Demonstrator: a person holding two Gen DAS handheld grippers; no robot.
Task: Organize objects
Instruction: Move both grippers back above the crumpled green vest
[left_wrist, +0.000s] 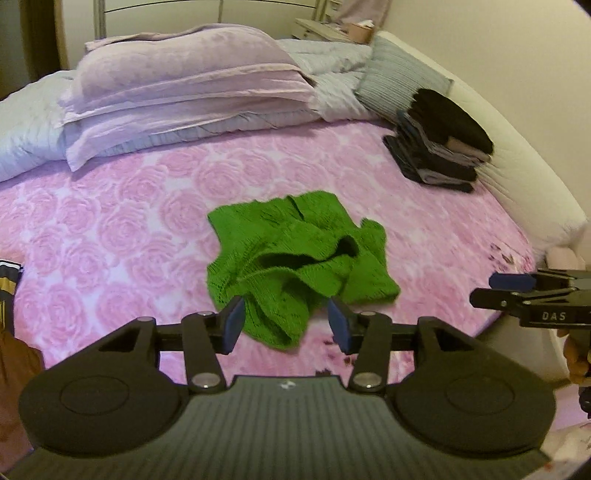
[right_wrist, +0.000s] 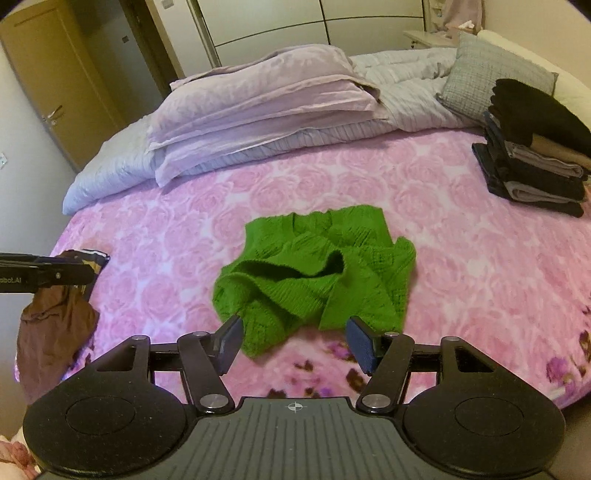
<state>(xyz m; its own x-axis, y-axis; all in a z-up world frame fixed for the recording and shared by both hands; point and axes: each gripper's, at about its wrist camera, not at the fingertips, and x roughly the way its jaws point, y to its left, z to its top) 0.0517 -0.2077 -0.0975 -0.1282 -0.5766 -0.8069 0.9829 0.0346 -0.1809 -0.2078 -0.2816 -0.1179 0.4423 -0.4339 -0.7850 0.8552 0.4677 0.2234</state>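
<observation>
Both spread grippers face the crumpled green sweater (left_wrist: 295, 258).

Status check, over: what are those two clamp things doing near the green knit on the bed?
Left tool open, empty. Right tool open, empty. Green sweater crumpled on pink bedspread, untouched. Nothing blocking it.

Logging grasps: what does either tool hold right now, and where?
Nothing. The left tool and right tool are open, at the near edge of the green sweater.
</observation>
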